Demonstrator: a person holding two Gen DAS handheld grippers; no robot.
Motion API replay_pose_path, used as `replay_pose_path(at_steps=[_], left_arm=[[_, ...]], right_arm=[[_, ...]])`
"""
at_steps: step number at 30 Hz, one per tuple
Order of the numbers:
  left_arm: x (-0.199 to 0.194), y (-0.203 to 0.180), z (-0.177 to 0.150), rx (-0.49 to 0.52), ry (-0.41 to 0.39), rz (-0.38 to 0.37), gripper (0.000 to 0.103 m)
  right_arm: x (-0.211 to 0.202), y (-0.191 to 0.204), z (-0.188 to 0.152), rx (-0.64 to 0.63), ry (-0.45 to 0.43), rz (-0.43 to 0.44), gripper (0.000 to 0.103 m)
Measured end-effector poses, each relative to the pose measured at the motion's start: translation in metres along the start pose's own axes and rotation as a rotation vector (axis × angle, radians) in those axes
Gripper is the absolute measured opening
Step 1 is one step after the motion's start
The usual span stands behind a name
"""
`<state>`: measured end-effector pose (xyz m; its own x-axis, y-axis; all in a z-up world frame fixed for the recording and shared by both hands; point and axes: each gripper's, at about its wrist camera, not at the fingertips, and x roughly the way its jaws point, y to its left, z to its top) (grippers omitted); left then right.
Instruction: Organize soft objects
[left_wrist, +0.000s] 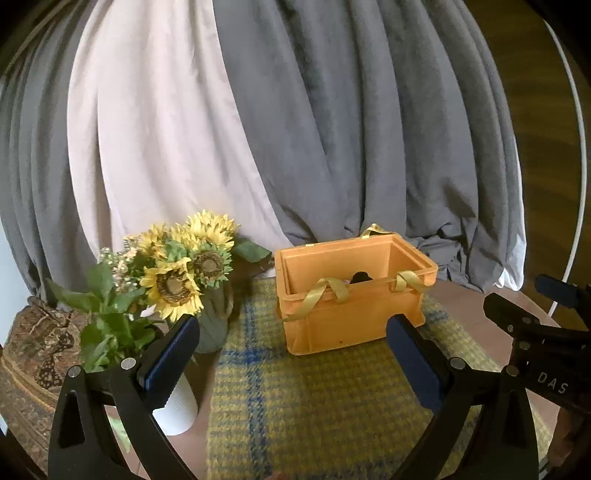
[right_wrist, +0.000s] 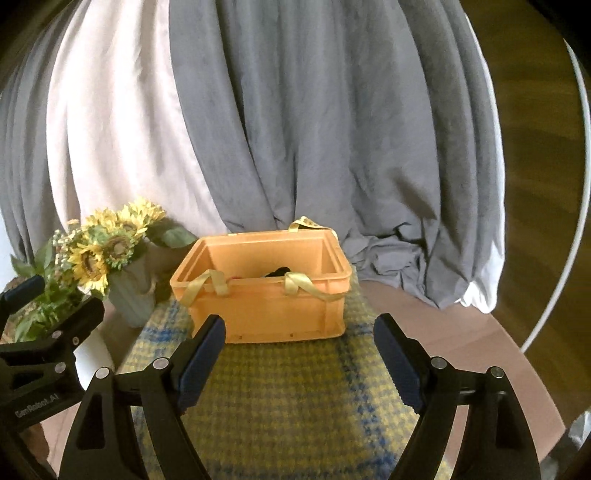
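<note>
Orange crate (left_wrist: 354, 306) on yellow-and-blue plaid mat (left_wrist: 314, 406), ahead of two spread, empty grippers.

Left gripper (left_wrist: 291, 358) spread wide, blue pads (left_wrist: 170, 354) apart, nothing pinched; crate just beyond the fingertips, slightly right of centre. Right gripper (right_wrist: 299, 362) likewise spread and empty, with the crate (right_wrist: 266, 295) straight ahead between and past its fingers. Yellow ribbon (right_wrist: 306, 288) draped over the near rim in two loops, another bit showing at the far rim. Something dark (right_wrist: 279, 273) inside the crate, low against the near wall, too hidden to identify. Sunflowers (left_wrist: 184, 266) in a grey-green vase (left_wrist: 212, 325) left of the crate, beside a white ribbed cup (left_wrist: 181, 406). Grey and white drapes (left_wrist: 295, 129) behind. Round table (right_wrist: 461, 332) under the mat.
</note>
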<state>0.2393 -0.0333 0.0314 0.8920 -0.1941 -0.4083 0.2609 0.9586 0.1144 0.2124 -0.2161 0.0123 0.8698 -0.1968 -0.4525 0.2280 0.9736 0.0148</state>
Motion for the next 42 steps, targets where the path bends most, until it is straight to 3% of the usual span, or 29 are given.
replay_pose_path(at_steps=[11,17,29,42], left_arm=[[-0.071,-0.014,-0.026,-0.048,-0.01,0.016,0.103],[-0.107,-0.022,-0.042,-0.072,-0.014,0.031,0.103],[-0.183,-0.033,-0.067,-0.072,-0.04,0.045,0.103],[-0.229,-0.043,-0.082,-0.08,-0.041,0.027,0.103]], right_arm=[[-0.064,-0.015,-0.023,-0.031,-0.034,0.033,0.083],[-0.101,-0.025,-0.038,-0.041,-0.044,0.041,0.091],[-0.172,-0.035,-0.064,-0.066,-0.095,0.058,0.092],[-0.219,-0.046,-0.085,-0.059,-0.103,0.068,0.095]])
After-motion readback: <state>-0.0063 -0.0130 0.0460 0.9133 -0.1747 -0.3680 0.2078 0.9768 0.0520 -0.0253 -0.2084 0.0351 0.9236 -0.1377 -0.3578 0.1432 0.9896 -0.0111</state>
